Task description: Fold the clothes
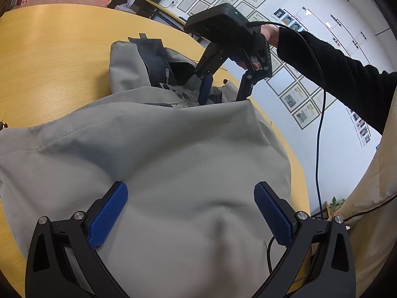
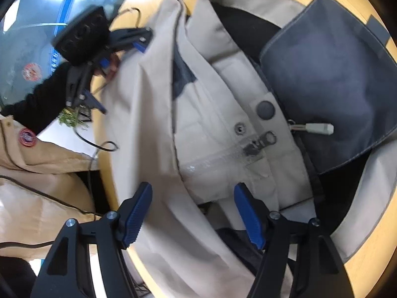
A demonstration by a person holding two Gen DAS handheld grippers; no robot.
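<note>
Left wrist view first: the grey jacket (image 1: 153, 154) lies spread over the yellow tabletop (image 1: 49, 57), filling the middle and lower part of the frame, its dark blue hood (image 1: 151, 57) up near the top centre. The left claw (image 1: 191, 219) sits at the bottom of the frame with its jaws spread wide over the cloth, blue pads (image 1: 108, 217) well apart and nothing pinched between them: released.

Upper right of that same view, the right claw (image 1: 224, 90) points down at the jacket's collar area, carried by a hand (image 1: 269, 33) in a black sleeve (image 1: 335, 74). Its fingers stand apart, tips just at the fabric edge, with a black cable (image 1: 320, 124) trailing down the right side.

Over to the right wrist view: the right claw (image 2: 193, 213) is at the bottom of the frame, jaws parted, a fold of pale cloth lying between them but no pad pressing on it, so released. The jacket (image 2: 153, 99) runs up the middle of the frame, with a dark snap button (image 2: 266, 109) and a zipper pull (image 2: 320, 128) at centre right, and the hood (image 2: 330, 74) filling the upper right. The left claw (image 2: 119, 69) shows at the upper left, blurred, at the jacket's edge. A beige coat (image 2: 44, 154) worn by the person sits at the lower left.
</note>
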